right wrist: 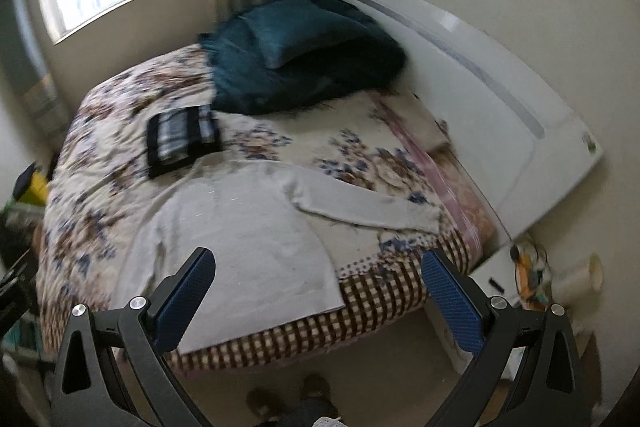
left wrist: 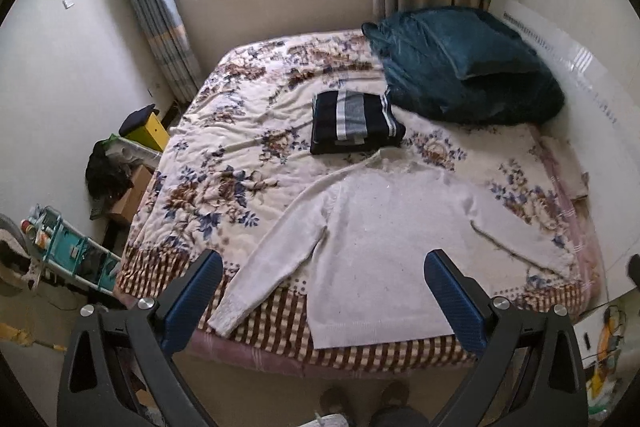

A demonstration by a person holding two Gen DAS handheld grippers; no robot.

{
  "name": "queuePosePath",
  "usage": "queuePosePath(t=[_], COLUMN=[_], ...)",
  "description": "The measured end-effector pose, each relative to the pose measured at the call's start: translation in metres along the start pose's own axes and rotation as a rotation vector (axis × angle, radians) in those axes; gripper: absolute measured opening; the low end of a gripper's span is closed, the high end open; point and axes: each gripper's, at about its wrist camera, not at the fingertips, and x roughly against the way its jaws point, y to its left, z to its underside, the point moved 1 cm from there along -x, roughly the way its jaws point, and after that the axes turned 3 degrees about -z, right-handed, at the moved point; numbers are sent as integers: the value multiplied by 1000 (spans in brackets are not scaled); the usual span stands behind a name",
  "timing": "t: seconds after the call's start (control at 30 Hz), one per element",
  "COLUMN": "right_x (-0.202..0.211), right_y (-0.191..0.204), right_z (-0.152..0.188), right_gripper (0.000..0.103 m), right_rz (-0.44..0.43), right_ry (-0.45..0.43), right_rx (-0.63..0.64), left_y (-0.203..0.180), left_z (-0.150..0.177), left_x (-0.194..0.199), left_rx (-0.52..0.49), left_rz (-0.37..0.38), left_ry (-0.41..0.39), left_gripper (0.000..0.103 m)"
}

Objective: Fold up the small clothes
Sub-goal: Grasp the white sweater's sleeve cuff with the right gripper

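A white long-sleeved sweater point(left wrist: 380, 247) lies flat on the flowered bed cover point(left wrist: 224, 155), hem at the near edge, both sleeves spread out. It also shows in the right wrist view point(right wrist: 240, 235). Behind it lies a folded dark navy garment with grey stripes point(left wrist: 354, 123), also in the right wrist view point(right wrist: 182, 139). My left gripper point(left wrist: 324, 263) is open and empty, held above the sweater's near hem. My right gripper point(right wrist: 318, 259) is open and empty, held above the sweater's right lower corner.
A dark teal quilt and pillow point(left wrist: 460, 67) are piled at the head of the bed by the white headboard point(right wrist: 480, 99). Boxes, a yellow stool point(left wrist: 150, 131) and a teal rack point(left wrist: 76, 255) crowd the floor at left. A white bedside cabinet point(right wrist: 496, 283) stands at right.
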Motion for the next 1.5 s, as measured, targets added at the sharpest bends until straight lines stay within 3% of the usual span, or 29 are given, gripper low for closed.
queuePosePath(t=[0.17,0.37,0.6,0.77,0.93,1.03,1.13,1.17,1.23,1.3,1.33,1.5], right_x=[-108,-271,-445,-525,-585,-615,-635,-641,-646,-648,-648,-624], right_y=[-42,-109,-219,-286,-355,-377,-382,-382,-380,-375,-373,-313], right_z=[-19,-34,-8,31,72,84,83,79,72,59,51,-10], right_gripper=[103,103,103,103,103,102,92,83,63,23,18,14], right_rz=[67,106,163,193,187,165,145,156,179,193,197,168], right_ry=[67,209,344,377,329,279,223,201,165,132,127,69], right_rx=[-109,-269,-527,-731,-1023,-1122,-1148,-1145,-1139,-1130,-1122,-937], left_y=[-44,-110,-193,-232,-251,-256,-258,-258,-256,-253,-250,-225], left_z=[-14,-25,-5,26,48,52,49,48,44,40,38,27], left_x=[-79,-176,-308,-391,-458,-483,-497,-499,-502,-502,-502,-493], left_rx=[-26,-59,-68,-91,-96,-89,-76,-71,-62,-49,-43,-7], left_rz=[-4,-32,-51,-53,-86,-95,-89,-83,-72,-60,-54,-26], left_ry=[73,154,338,438,505,523,512,506,504,503,501,480], left_gripper=[103,103,103,103,103,103,103,103,103,103,103,103])
